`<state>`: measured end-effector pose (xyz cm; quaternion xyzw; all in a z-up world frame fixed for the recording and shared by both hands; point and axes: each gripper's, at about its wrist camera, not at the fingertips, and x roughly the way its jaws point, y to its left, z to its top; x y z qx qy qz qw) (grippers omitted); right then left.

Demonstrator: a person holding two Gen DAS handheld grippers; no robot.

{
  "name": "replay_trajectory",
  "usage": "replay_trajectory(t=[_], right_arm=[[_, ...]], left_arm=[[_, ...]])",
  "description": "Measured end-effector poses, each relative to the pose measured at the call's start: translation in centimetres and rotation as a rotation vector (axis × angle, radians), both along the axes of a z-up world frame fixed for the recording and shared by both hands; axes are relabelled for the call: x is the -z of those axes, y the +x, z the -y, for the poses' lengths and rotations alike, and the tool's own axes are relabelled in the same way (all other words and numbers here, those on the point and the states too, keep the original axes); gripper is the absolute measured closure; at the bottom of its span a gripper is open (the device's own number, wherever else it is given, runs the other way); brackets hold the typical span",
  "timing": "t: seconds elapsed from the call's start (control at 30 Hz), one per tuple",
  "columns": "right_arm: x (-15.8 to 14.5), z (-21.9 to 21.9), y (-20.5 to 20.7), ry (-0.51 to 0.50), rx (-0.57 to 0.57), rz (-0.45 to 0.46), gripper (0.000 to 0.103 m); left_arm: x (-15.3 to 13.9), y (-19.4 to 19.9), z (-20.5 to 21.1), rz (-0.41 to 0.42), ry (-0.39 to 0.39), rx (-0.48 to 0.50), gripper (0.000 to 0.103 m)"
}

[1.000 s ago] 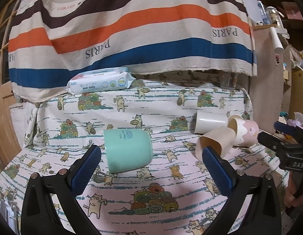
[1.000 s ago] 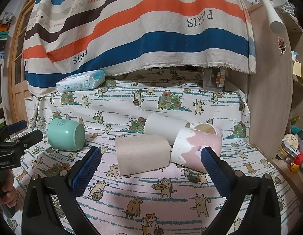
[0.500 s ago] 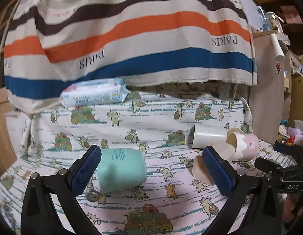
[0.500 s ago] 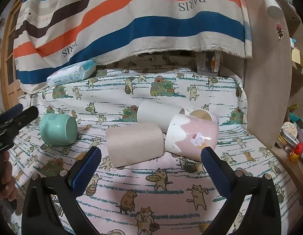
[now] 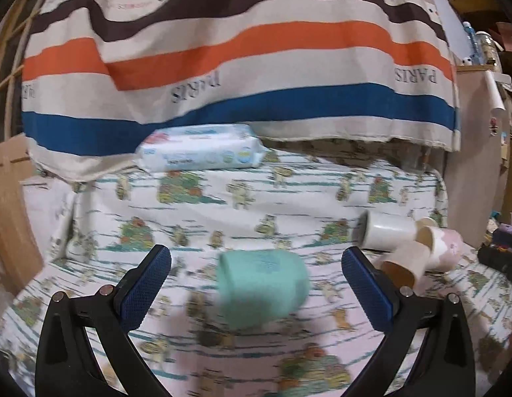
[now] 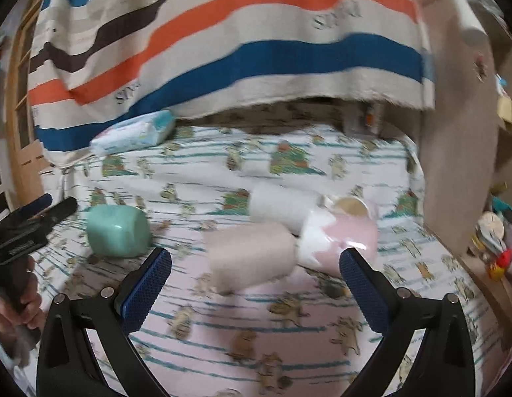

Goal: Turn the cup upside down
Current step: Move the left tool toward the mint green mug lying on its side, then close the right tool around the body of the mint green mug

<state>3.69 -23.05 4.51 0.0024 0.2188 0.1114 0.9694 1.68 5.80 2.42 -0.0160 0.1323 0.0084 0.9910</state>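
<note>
Several cups lie on their sides on a cat-print cloth. A mint green cup [image 5: 263, 287] lies in front of my open left gripper [image 5: 256, 286], roughly centred between its blue pads, still a little ahead of them. It also shows in the right wrist view [image 6: 117, 230]. A beige cup [image 6: 251, 255], a white cup [image 6: 282, 207] and a pink-and-white cup [image 6: 338, 238] lie clustered ahead of my open, empty right gripper [image 6: 255, 286]. The left gripper shows at the right view's left edge [image 6: 34, 218]. Both views are blurred.
A pack of baby wipes [image 5: 201, 150] lies at the back of the cloth under a striped hanging fabric [image 5: 242, 49]. A wooden cabinet side [image 6: 460, 132] stands to the right, with small items on a shelf [image 6: 493, 238]. A wooden frame [image 5: 8, 215] is at left.
My left gripper has swung left and come nearer, so the mint cup now sits centred between its fingers. My right gripper has moved closer to the cup cluster. No cup has moved.
</note>
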Motion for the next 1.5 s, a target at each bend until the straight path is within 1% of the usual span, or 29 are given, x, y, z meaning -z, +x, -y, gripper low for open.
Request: replay_trajectory(t=[0.1, 0.2, 0.27, 0.3, 0.37, 0.43, 0.53, 0.57, 0.67, 0.77, 0.83, 0.87, 0.93, 0.97, 1.03, 1.1, 1.2, 1.33, 1.4, 1.47, 1.5], right_arm=[[-1.0, -1.8, 1.2, 0.074, -0.041, -0.041, 0.000], [-1.2, -4.0, 2.5, 0.118, -0.052, -0.071, 0.000], [-1.1, -6.3, 3.7, 0.130, -0.092, -0.095, 0.000], [-0.9, -7.3, 4.2, 0.127, -0.111, -0.106, 0.000], [-0.5, -10.0, 5.4, 0.107, -0.171, -0.134, 0.000], [0.0, -12.1, 6.2, 0.097, -0.208, -0.142, 0.000], [0.5, -15.0, 7.5, 0.091, -0.244, -0.153, 0.000], [0.6, -16.2, 8.1, 0.085, -0.262, -0.172, 0.000], [0.8, -18.2, 9.4, 0.069, -0.271, -0.210, 0.000], [0.9, -20.2, 11.0, 0.043, -0.273, -0.272, 0.000], [0.9, -21.2, 12.0, 0.030, -0.268, -0.328, 0.000], [1.0, -21.9, 12.7, 0.017, -0.261, -0.376, 0.000], [1.4, -22.9, 13.6, -0.001, -0.257, -0.451, 0.000], [1.7, -23.3, 13.8, -0.014, -0.249, -0.475, 0.000], [2.5, -24.1, 14.6, -0.052, -0.219, -0.549, 0.000], [3.2, -24.3, 15.0, -0.050, -0.214, -0.583, 0.000], [3.9, -24.4, 15.5, -0.051, -0.210, -0.615, 0.001], [4.8, -24.6, 16.3, -0.063, -0.200, -0.644, 0.001], [5.0, -24.6, 16.6, -0.051, -0.204, -0.656, 0.001], [5.0, -24.6, 16.7, -0.030, -0.216, -0.670, 0.011], [5.0, -24.5, 16.7, -0.027, -0.214, -0.671, 0.012]], left_arm=[[0.2, -0.5, -1.5, 0.025, 0.024, -0.037, 0.000], [0.7, -0.8, -3.5, 0.019, -0.019, -0.060, 0.000], [1.3, -1.0, -4.7, 0.010, -0.034, -0.070, 0.000], [1.6, -0.9, -5.1, 0.007, -0.039, -0.077, 0.000], [2.0, -0.2, -6.1, -0.025, -0.065, -0.102, 0.000], [2.3, 0.4, -7.2, -0.045, -0.121, -0.126, 0.000], [2.7, 0.4, -7.9, -0.061, -0.161, -0.108, 0.001], [2.8, 0.5, -7.9, -0.065, -0.169, -0.101, 0.001], [2.9, 0.7, -8.1, -0.073, -0.195, -0.084, 0.001], [3.1, 0.9, -8.3, -0.090, -0.199, -0.093, 0.001], [3.2, 1.2, -8.5, -0.107, -0.206, -0.098, 0.001], [3.3, 1.3, -8.6, -0.116, -0.208, -0.102, 0.001], [3.6, 1.6, -9.1, -0.138, -0.230, -0.112, 0.001], [3.7, 1.7, -9.4, -0.149, -0.242, -0.122, 0.001], [4.0, 1.9, -10.0, -0.162, -0.267, -0.136, 0.001], [4.2, 2.0, -10.3, -0.173, -0.282, -0.149, 0.001], [4.2, 2.0, -10.3, -0.172, -0.277, -0.150, 0.000], [4.1, 1.9, -9.7, -0.169, -0.235, -0.139, 0.000], [3.9, 1.9, -9.4, -0.167, -0.222, -0.149, 0.001], [3.7, 1.9, -9.0, -0.160, -0.197, -0.154, 0.001], [3.7, 1.8, -8.9, -0.156, -0.188, -0.155, 0.001]])
